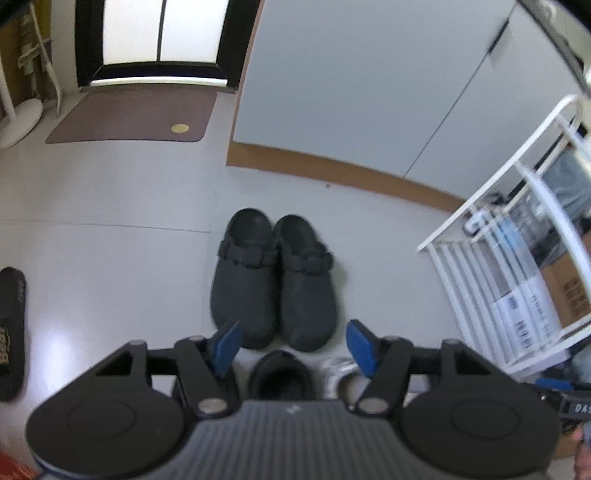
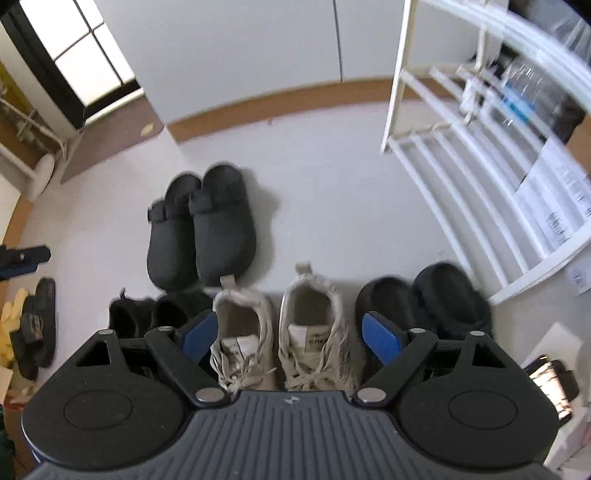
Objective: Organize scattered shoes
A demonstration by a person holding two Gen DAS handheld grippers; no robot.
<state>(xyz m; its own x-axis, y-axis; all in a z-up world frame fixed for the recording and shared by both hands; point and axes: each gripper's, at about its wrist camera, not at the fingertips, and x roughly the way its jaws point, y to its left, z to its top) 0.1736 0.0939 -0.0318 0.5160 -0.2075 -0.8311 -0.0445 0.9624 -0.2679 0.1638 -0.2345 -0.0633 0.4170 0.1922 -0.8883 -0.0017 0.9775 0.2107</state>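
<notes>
While seen from above on the pale floor (image 2: 332, 206), shoes stood in rows near the brown baseboard (image 2: 280, 107).

White slatted rack (image 2: 461, 184) at the floor's right edge, papers and a cardboard box on it. Brown mat (image 1: 129, 114) at the far left corner by the glass door (image 1: 159, 33).

Pair of dark clogs (image 2: 199, 225), side by side and touching, out toward the baseboard, toes facing the cameras. Just nearer, a row of three pairs: black shoes (image 2: 155, 314) at the left, beige laced sneakers (image 2: 280, 332) in the middle, black slip-ons (image 2: 424, 302) at the right, closest to the rack's lower corner. Black sandal (image 2: 37, 325) apart at the floor's left edge, a yellow item beside it, too blurred to name.

Right gripper (image 2: 291, 332) held above the sneakers, jaws spread wide, blue pads on either side of the pair as framed, gripping nothing. Left gripper (image 1: 291, 350) held above the near toes of the clogs, jaws standing roughly half apart, nothing between the pads; below it a black shoe opening and possibly a sneaker's edge, partly hidden by the gripper body.
</notes>
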